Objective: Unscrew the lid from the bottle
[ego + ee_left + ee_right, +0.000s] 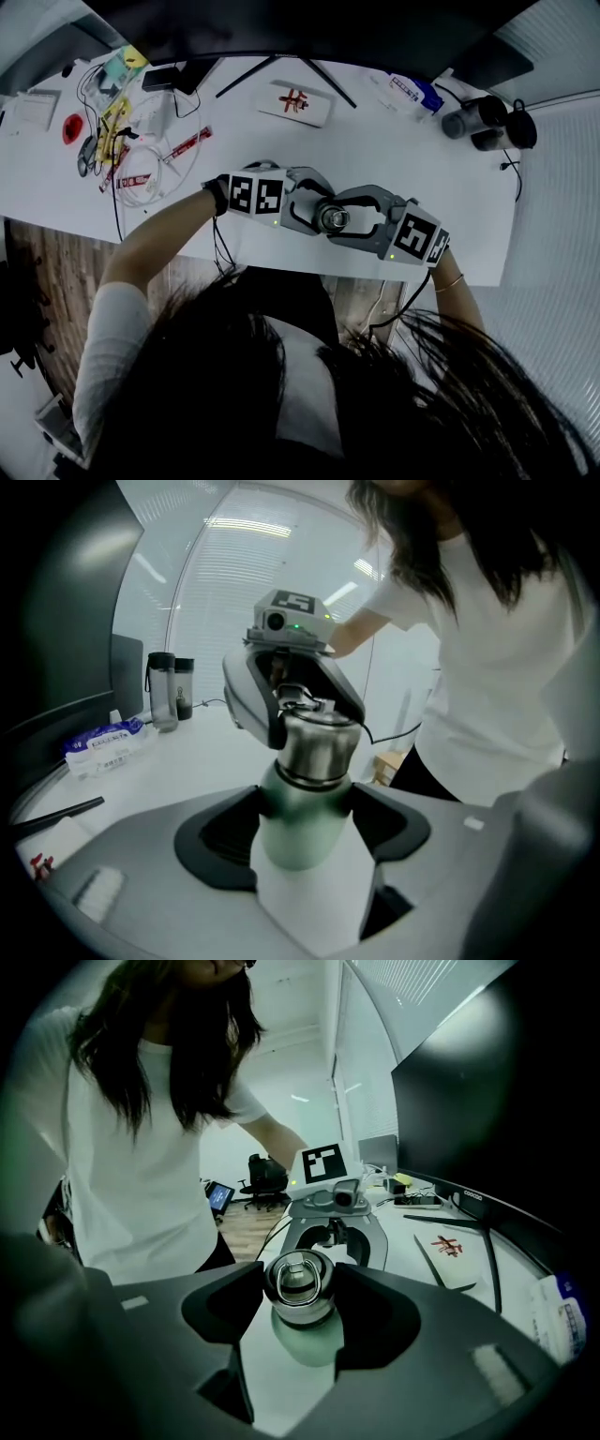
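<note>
A pale green bottle (298, 822) with a steel lid (317, 744) stands upright over the white table (225, 248), near its front edge. My left gripper (302, 834) is shut on the green body, its pads pressing both sides. From the other side my right gripper (300, 1299) is shut round the lid (298, 1283), whose top ring faces its camera. In the head view both grippers meet at the lid (332, 217), the left gripper (319, 212) from the left and the right gripper (345, 225) from the right. The bottle's base is hidden.
A monitor's stand legs (281, 67) spread at the back, next to a white card with red marks (296, 101). Two dark tumblers (487, 122) stand at the far right, and a blue-white packet (412, 91) lies nearby. Cables and small packets (127, 150) clutter the left.
</note>
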The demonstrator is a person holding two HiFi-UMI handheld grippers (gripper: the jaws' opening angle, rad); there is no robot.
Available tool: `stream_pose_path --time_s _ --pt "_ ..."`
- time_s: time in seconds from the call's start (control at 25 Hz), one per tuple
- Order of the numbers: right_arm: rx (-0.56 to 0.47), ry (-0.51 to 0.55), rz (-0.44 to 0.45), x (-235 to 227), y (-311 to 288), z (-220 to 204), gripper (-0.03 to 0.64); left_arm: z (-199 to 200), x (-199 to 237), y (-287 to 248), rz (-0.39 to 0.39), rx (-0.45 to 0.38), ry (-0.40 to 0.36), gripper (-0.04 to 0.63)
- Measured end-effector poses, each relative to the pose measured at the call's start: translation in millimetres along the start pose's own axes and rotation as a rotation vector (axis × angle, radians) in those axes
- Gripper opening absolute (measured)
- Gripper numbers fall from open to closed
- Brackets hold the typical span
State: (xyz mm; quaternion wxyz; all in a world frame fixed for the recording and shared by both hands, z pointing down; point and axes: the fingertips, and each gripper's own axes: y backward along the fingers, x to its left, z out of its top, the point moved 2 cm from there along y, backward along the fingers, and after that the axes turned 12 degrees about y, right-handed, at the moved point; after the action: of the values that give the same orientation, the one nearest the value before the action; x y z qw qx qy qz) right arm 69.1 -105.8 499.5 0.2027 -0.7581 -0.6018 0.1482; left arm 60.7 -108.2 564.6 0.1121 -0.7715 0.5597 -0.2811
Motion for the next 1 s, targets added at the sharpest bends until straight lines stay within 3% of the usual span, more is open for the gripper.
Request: stream_pose_path --time_s 0.12,0.4,0.56,0.76,1.0 --pt "-0.040 -0.109 -0.124 2.1 1.2 4.1 0.239 -1.0 -1.7 -0.6 0.045 -0.035 0.025 0.360" --pt "-0.219 -0.451 -0.747 10.1 26.8 10.0 0.264 -2.9 -7.1 -2.4 0.230 -0.164 0.132 0.359" --pt "-0.273 -0.574 -0.963 21.6 17.5 2.3 0.264 -2.8 -9.6 -4.1 0.343 -0.227 0.186 0.359" --pt "-0.223 -0.597 -1.107 20.0 10.5 -3.3 0.262 -2.4 -12.5 -5.9 0.433 -0.265 0.232 0.359" --pt "-0.180 -0.534 -1.125 12.5 8.2 -5.3 0.258 -1.9 -14.6 -6.3 0.488 -0.291 0.264 0.359"
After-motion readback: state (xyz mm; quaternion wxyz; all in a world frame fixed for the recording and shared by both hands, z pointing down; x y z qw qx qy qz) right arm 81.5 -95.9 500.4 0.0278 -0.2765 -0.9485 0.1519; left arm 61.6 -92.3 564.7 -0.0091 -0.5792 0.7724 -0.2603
